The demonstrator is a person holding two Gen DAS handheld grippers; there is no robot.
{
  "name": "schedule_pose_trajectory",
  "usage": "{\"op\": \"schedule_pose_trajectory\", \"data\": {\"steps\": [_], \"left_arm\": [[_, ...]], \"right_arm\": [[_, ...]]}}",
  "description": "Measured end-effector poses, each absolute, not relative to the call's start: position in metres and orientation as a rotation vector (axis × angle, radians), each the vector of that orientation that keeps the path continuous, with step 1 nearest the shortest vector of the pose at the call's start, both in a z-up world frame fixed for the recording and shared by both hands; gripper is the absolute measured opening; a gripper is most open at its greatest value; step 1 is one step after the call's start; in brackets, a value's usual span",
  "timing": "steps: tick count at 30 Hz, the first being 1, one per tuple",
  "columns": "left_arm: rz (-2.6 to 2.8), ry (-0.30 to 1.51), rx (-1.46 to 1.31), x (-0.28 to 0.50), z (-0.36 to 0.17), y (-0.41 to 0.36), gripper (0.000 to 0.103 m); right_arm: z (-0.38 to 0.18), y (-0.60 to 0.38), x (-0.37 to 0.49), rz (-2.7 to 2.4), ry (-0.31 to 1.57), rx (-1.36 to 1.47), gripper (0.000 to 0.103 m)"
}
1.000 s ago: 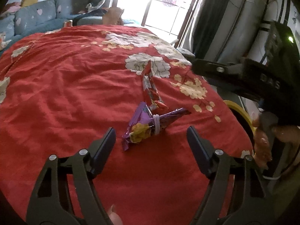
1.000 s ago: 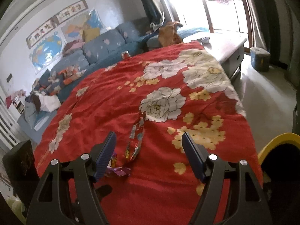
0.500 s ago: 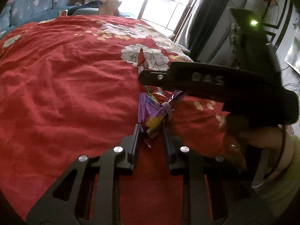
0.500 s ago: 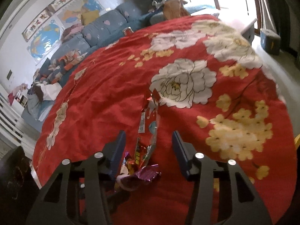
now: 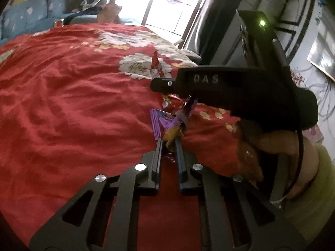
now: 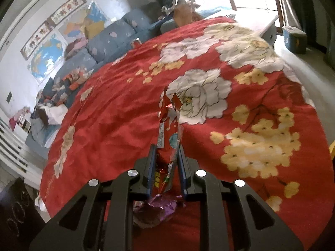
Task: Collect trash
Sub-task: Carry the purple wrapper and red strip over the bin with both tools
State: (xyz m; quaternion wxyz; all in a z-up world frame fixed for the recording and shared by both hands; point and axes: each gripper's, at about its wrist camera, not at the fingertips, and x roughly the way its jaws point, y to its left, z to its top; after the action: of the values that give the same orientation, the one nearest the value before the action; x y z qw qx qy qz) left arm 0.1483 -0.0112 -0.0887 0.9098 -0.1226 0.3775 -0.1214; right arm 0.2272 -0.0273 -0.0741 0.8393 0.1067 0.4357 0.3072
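Observation:
A crumpled purple snack wrapper (image 5: 167, 123) lies on the red flowered bedspread (image 5: 62, 104). My left gripper (image 5: 168, 141) is shut on its near end. A long red snack wrapper (image 6: 169, 125) stands up from the cloth, and my right gripper (image 6: 166, 149) is shut on its lower part. The purple wrapper also shows under the right gripper in the right wrist view (image 6: 157, 207). In the left wrist view the right gripper's black body (image 5: 240, 90) hangs just over the purple wrapper, and the red wrapper's tip (image 5: 156, 62) sticks up behind it.
A blue sofa (image 6: 108, 41) with piled clothes runs along the far side of the bed. A low white table (image 6: 270, 25) and a blue bin (image 6: 293, 39) stand by the bright window. A yellow rim (image 6: 331, 146) shows at the bed's right edge.
Both grippers went from wide open to shut. The left closed on the purple wrapper; the right moved in beside it and closed on the red wrapper, which now stands upright.

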Motion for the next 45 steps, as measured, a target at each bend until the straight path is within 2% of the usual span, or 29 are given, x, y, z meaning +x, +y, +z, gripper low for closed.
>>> {"op": "schedule_pose_trajectory", "data": {"steps": [20, 45], "left_arm": [[-0.325, 0.719, -0.198, 0.139, -0.063, -0.043, 0.005], [-0.444, 0.678, -0.119, 0.157, -0.033, -0.111, 0.005]], "right_arm": [[-0.049, -0.128, 0.225, 0.489, 0.778, 0.393, 0.019], [-0.033, -0.236, 0.173, 0.303, 0.644, 0.399, 0.019]]}}
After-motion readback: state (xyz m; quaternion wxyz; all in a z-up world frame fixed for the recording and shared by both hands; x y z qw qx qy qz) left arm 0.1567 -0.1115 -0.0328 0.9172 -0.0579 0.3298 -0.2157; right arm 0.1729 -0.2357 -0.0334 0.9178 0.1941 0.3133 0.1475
